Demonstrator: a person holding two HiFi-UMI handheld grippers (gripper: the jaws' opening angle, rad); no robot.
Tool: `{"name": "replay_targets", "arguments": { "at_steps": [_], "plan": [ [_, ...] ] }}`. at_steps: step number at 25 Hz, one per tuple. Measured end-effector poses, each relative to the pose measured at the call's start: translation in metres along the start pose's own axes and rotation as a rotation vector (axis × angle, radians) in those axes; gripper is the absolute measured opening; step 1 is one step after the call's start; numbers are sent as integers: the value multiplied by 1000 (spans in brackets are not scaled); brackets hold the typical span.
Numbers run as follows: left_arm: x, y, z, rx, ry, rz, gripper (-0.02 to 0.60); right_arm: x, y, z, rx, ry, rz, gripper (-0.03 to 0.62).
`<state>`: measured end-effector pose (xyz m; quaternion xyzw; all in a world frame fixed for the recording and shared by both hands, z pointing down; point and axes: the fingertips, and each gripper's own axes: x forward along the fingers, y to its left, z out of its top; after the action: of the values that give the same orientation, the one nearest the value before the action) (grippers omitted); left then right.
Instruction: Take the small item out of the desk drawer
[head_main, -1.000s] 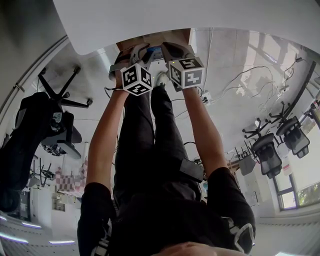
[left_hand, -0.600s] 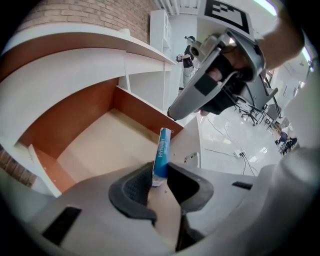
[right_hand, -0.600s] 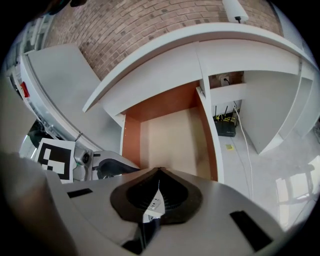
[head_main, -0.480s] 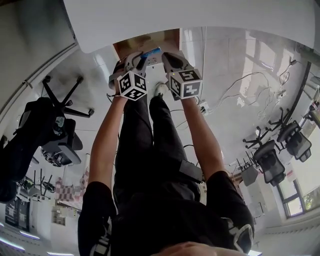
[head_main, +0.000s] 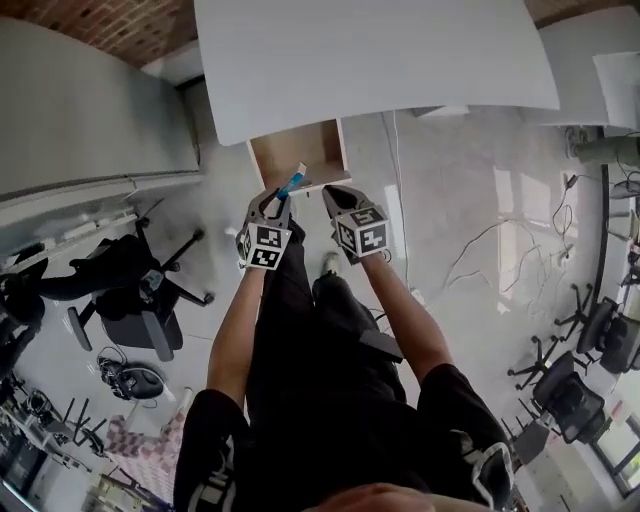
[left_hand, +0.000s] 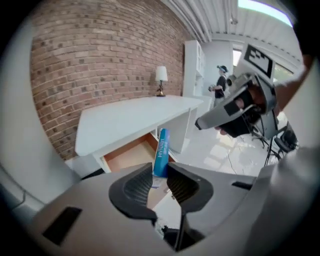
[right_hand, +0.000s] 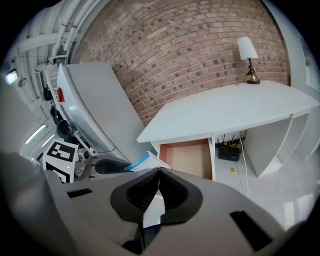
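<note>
In the head view, the person is standing in front of a white desk (head_main: 380, 50), and its drawer (head_main: 300, 150) is standing pulled out, with the wooden bottom showing bare. The left gripper (head_main: 275, 197) is holding a small blue box (head_main: 292, 181) just at the front edge of the drawer. The right gripper (head_main: 335, 192) is hanging close beside it, on the right, also near the front of the drawer.

In the left gripper view, the two jaws are pressing on the lower end of the blue box from both sides. The box is standing almost upright between them, with white letters along its side, and it is showing in front of the open drawer, not lying in it. The right gripper is showing at the upper right, apart from the box. A small lamp (left_hand: 161, 80) is standing on the far end of the desk, by a brick wall (left_hand: 100, 60).

In the right gripper view, the jaws are lying closed together, tip against tip, and nothing is sitting between them. The open drawer is showing just beyond them, and the left gripper with the blue box is showing at the left.
</note>
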<state>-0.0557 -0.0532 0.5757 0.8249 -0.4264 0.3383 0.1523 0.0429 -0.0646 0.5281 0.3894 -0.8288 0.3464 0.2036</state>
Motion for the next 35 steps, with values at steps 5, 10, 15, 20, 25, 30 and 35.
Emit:
{"name": "replay_targets", "arguments": {
  "at_steps": [5,10,15,20,25,30,35],
  "plan": [
    [-107,-36,45,-95,-165,120,92,-91,30,14,-49,-87,42,28],
    [-200,-52,73,-98,-263,215,92,-143,74,30,-89,-164,47,28],
    [-275,-66,106,-198,-380,204,92,-194,117,49,-141,-260,-3,28],
    [-327,-68,127,-235,-452,181,92,-234,158,65,-210,-349,-42,28],
    [-364,-71,131,-265,-496,165,92,-257,190,57,-231,-394,-62,28],
    [-373,-67,134,-247,-529,157,92,-264,204,51,-257,-415,-82,29],
    [-370,-68,134,-252,-544,138,92,-262,211,53,-289,-418,-85,29]
  ]
}}
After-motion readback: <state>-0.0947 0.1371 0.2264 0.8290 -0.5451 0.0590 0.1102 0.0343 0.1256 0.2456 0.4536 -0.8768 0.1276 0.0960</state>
